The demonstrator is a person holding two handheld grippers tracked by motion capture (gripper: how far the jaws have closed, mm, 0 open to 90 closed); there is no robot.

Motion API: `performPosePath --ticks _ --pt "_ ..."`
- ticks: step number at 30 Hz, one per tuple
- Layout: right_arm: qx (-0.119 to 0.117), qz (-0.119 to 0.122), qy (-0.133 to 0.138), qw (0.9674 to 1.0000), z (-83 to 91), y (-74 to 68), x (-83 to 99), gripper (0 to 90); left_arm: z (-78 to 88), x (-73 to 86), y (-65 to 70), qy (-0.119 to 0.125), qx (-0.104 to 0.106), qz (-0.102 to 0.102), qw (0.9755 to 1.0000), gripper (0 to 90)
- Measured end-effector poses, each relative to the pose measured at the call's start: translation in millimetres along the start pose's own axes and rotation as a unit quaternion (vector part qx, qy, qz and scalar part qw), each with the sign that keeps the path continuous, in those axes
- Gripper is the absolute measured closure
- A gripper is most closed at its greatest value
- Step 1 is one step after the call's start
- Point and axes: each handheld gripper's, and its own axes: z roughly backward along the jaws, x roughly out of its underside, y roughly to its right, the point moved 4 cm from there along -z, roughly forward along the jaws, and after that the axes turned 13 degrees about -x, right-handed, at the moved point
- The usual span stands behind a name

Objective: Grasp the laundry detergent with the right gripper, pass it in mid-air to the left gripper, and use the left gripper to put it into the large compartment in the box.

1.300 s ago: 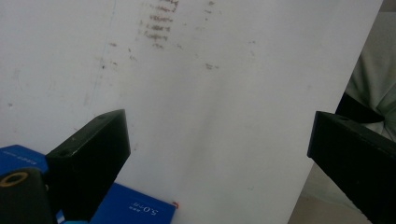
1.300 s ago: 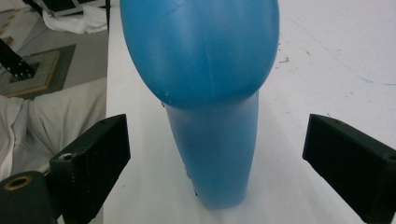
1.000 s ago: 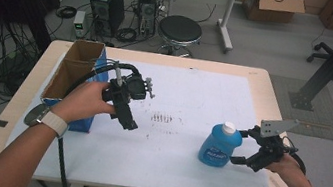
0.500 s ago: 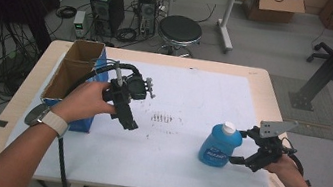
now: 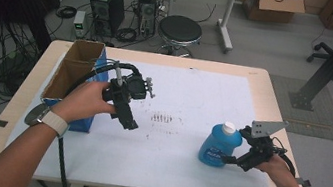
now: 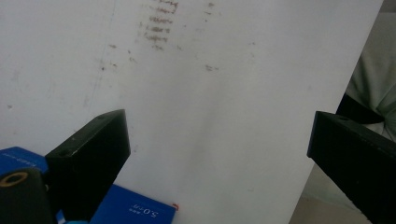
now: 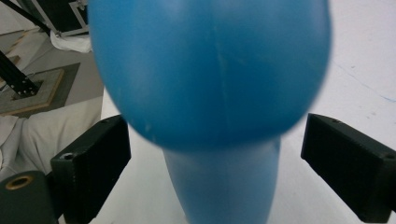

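Standing upright near the right end of a white sheet (image 5: 176, 145) that covers a wooden table (image 5: 276, 90), a blue bottle (image 5: 219, 145) with a white cap sits just in front of the right gripper (image 5: 232, 159), held low over the table by the person's right hand (image 5: 279, 167). Seen from the right gripper view, the blue bottle (image 7: 210, 70) looms close and blurred, its rounded body bulging above the level of the two black jaws, which stand wide apart on either side of it with clear gaps to the plastic; neither jaw touches the bottle. A grey three-cornered plate (image 5: 266, 127) rides on top of that gripper. Across the table, the person's left hand (image 5: 85, 101), a watch with a pale strap on its wrist, holds the left gripper (image 5: 130, 120) above the sheet, well apart from the bottle and beside an open cardboard box (image 5: 75, 66) with blue sides that stands at the table's left end. From the left gripper view, its jaws are spread wide with nothing between them but the white sheet (image 6: 210, 93), marked with faint brown smudges, and a corner of a blue box (image 6: 135, 210) shows at the bottom. Beyond the table, a black round stool (image 5: 179, 30) and computer towers (image 5: 104, 8) stand on the grey floor.
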Motion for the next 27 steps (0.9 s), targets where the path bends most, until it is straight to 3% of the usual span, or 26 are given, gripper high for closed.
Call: performPosePath --ticks 17,27 --pt "-0.001 0.005 0.004 1.0 -14.6 1.6 -3.5 10.8 0.4 2.1 -0.4 -0.001 -0.004 0.001 1.0 6.6" --pt "-0.009 0.014 0.011 0.9998 -13.8 0.7 -3.7 27.2 0.1 2.0 -0.4 -0.001 -0.005 0.001 1.0 6.6"
